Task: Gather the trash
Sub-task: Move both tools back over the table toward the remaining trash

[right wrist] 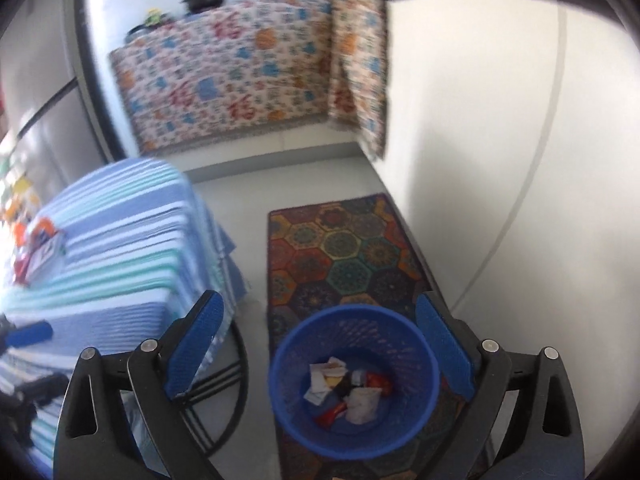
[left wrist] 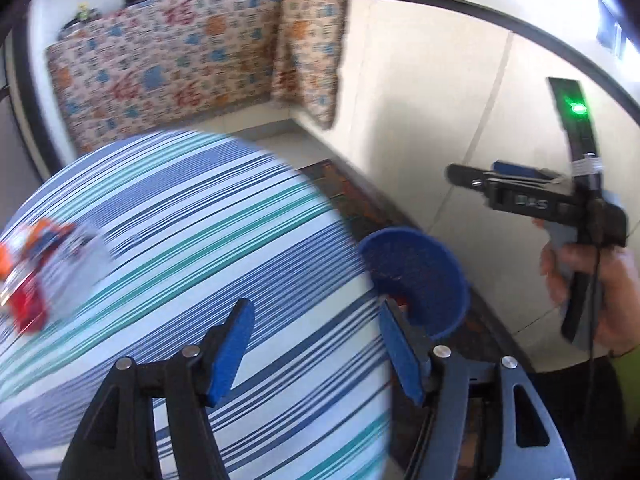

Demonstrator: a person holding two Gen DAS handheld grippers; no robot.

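Note:
A blue mesh bin (right wrist: 352,380) stands on a patterned rug, with several crumpled wrappers (right wrist: 348,388) in its bottom. It also shows in the left wrist view (left wrist: 420,276) beside the table. My right gripper (right wrist: 320,344) is open and empty, right above the bin. It also shows from the side in the left wrist view (left wrist: 454,174). My left gripper (left wrist: 316,344) is open and empty over the striped tablecloth (left wrist: 180,240). Red, orange and white wrappers (left wrist: 36,276) lie blurred at the table's left; they also show in the right wrist view (right wrist: 38,248).
The round table with the striped cloth (right wrist: 120,248) stands left of the rug (right wrist: 340,248). A white wall (right wrist: 500,160) runs along the right. A counter draped in patterned cloth (right wrist: 240,76) with pans on top stands at the back.

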